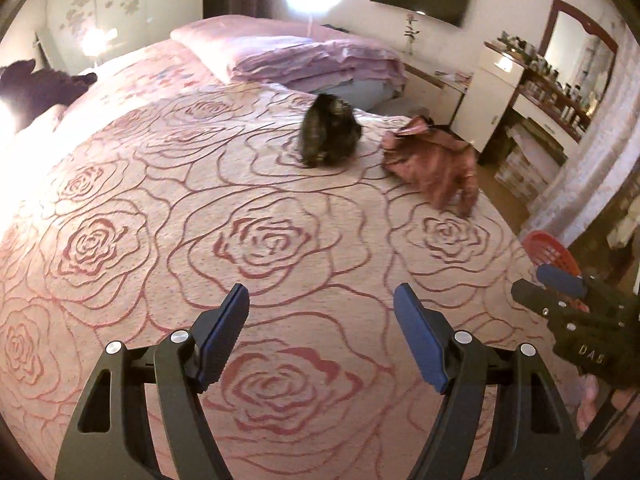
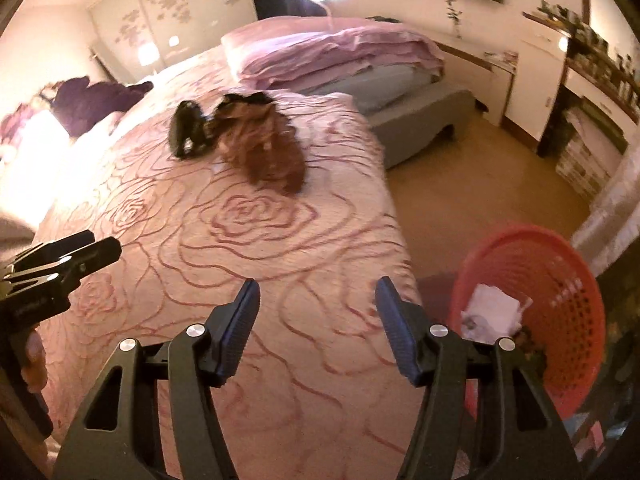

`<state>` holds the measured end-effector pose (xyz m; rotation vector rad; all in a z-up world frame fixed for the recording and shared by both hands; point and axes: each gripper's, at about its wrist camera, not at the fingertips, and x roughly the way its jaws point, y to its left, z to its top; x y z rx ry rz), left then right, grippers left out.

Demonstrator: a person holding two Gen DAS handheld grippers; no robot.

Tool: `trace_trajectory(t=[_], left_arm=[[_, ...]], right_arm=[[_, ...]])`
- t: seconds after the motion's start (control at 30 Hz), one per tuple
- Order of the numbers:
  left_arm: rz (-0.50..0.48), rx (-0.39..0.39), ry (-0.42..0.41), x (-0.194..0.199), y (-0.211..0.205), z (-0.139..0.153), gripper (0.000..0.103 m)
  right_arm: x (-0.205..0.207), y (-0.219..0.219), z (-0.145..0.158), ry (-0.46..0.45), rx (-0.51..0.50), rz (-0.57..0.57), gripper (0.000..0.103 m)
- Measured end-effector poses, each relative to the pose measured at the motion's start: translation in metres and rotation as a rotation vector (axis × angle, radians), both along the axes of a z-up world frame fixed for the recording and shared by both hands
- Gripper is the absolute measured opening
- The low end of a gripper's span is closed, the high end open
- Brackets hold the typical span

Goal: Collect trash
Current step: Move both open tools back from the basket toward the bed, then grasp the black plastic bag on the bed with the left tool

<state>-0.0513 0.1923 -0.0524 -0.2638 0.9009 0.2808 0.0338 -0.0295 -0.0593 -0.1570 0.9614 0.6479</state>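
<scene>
Presently, both sets of tongs, left tongs point(image 1: 321, 300) and right tongs point(image 2: 318, 292), stood wide and held nothing above the rose-patterned bed point(image 1: 280, 240). Red basket point(image 2: 560, 280): on the floor at the bed's corner, white crumpled paper point(image 2: 490, 310) already inside. Dark bundle point(image 1: 330, 136) and pinkish garment point(image 1: 434, 164): far across the bed, touching or nearly so. Step judged: between pickups; next calls for a forward reach.

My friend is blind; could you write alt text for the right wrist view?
An open right gripper hovers over a rose-patterned bedspread, with a red basket holding crumpled white paper beside the bed. Dark and pinkish clothes lie farther up.
</scene>
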Motion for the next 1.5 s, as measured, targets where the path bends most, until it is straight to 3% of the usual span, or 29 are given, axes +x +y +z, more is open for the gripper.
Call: trace_trajectory(t=[0.33,0.8,1.1,1.13,1.17,1.2,1.5], left_arm=[[0.042,-0.005,0.010,0.012,0.021,-0.006,0.072],[0.006,0.044,-0.032,0.104,0.035,0.016,0.076],[-0.029,0.068,-0.008,0.149,0.036,-0.001,0.075],[-0.035,0.072,-0.011,0.151,0.035,-0.002,0.066],[-0.045,0.075,-0.004,0.153,0.034,-0.004,0.050],[-0.054,0.070,0.008,0.155,0.034,-0.006,0.044],[-0.045,0.061,0.002,0.136,0.036,-0.004,0.036]], right_arm=[[-0.001,0.031,-0.009,-0.024,-0.022,0.053,0.064],[-0.011,0.042,-0.014,-0.047,-0.040,0.091,0.083],[-0.019,0.044,-0.016,-0.056,-0.060,0.105,0.088],[-0.019,0.044,-0.016,-0.056,-0.060,0.106,0.089],[-0.019,0.044,-0.017,-0.057,-0.061,0.107,0.089],[-0.018,0.044,-0.017,-0.057,-0.061,0.107,0.089],[-0.020,0.046,-0.018,-0.056,-0.064,0.114,0.093]])
